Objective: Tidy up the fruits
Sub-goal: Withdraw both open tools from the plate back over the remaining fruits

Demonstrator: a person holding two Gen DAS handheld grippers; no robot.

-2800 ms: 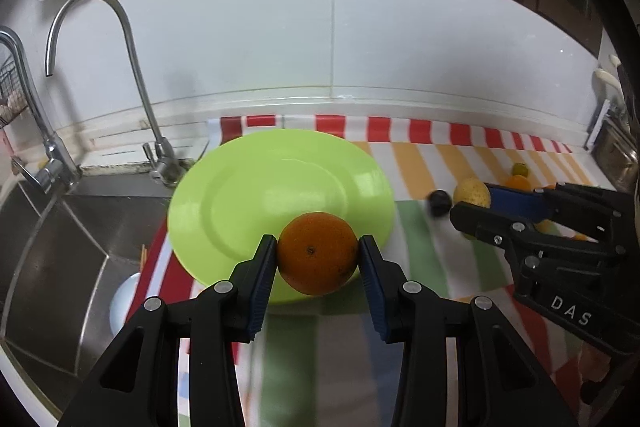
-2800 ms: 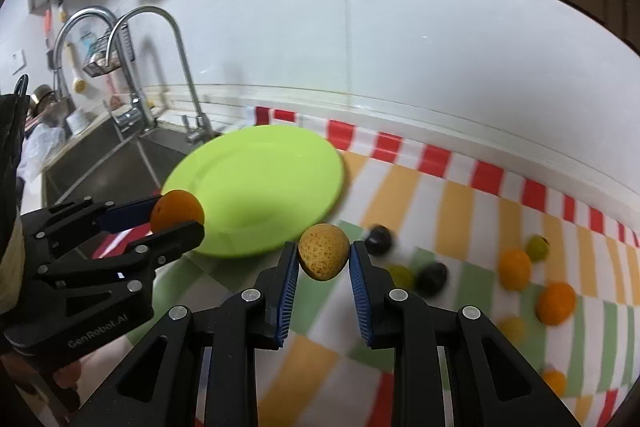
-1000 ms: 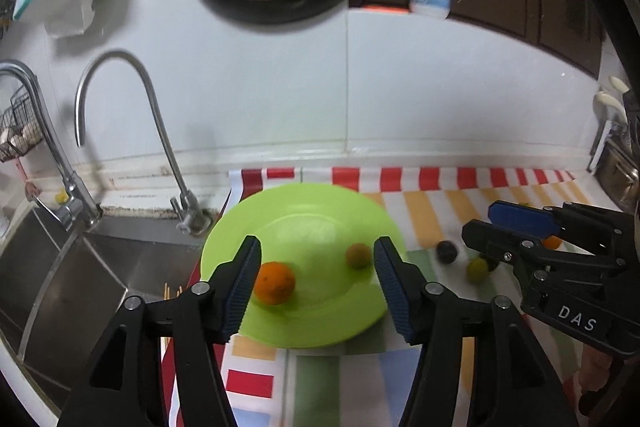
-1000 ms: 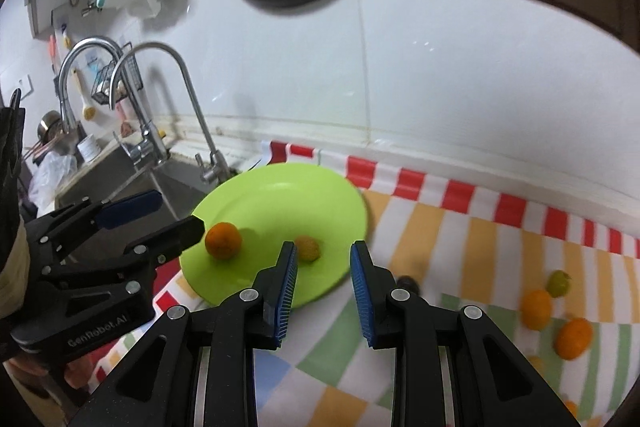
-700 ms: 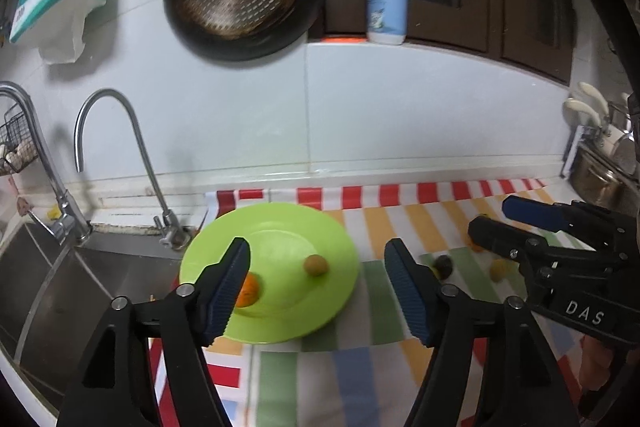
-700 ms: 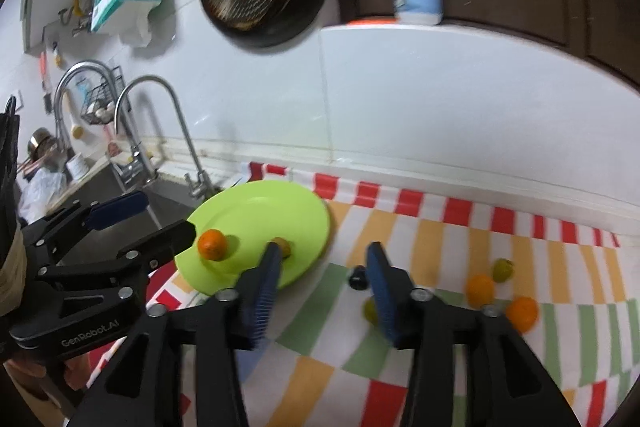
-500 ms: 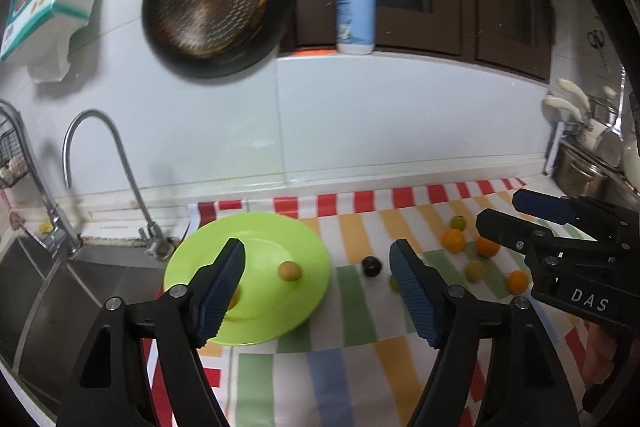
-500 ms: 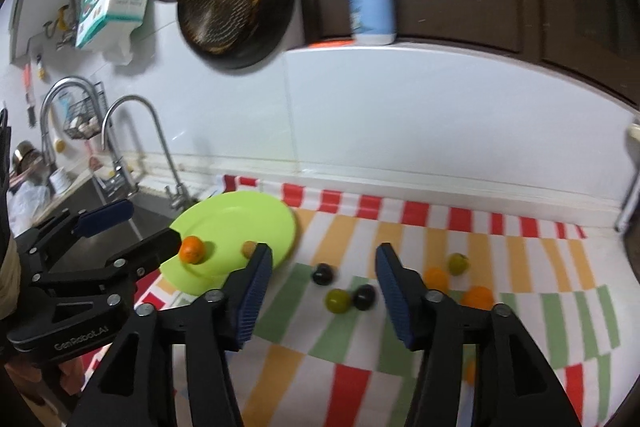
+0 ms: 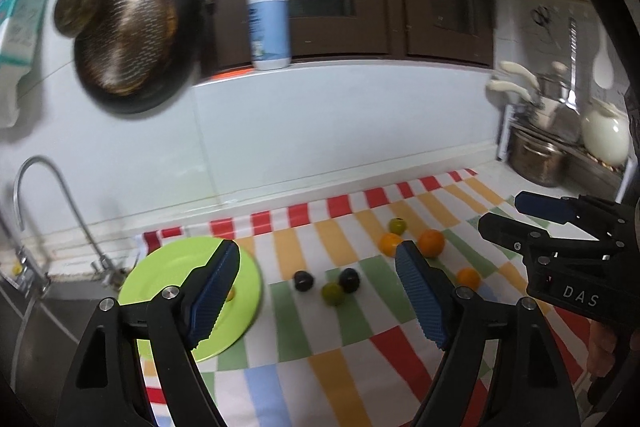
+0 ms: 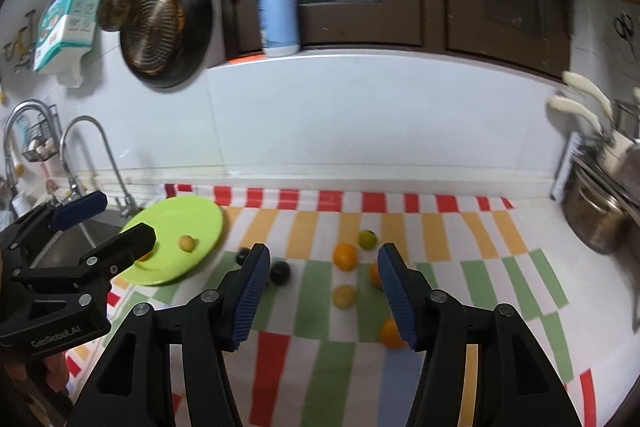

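Both claws empty: left gripper (image 9: 318, 295) "GenRobot_AI" opening, right gripper (image 10: 320, 293) "DAS" parted

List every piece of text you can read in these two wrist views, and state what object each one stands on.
"DAS": white letters on the body of the right gripper, in the left wrist view.
"GenRobot.AI": faint, on the body of the left gripper, in the right wrist view.
Pump bottle label: too blurred to read.
Teal box on the wall: print too small to read.
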